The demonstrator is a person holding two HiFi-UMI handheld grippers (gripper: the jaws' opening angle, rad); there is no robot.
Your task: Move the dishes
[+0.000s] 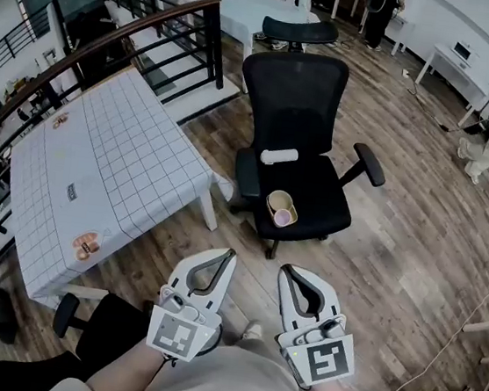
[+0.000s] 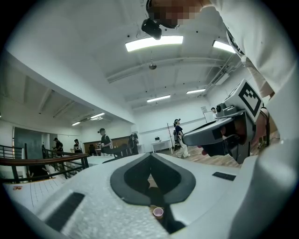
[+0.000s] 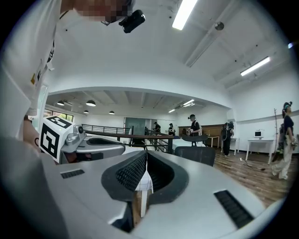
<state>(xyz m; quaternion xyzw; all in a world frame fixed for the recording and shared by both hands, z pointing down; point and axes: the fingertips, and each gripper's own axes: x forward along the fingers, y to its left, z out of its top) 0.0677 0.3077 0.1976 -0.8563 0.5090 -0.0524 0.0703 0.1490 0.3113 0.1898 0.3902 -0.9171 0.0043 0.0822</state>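
Bowl holding cup on chair, clearest from head view

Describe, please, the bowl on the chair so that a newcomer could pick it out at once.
Start at the black office chair right of the grid-cloth table. On its seat sits a tan bowl with a small pink cup at its near rim; the only other item there is a white roll by the backrest.
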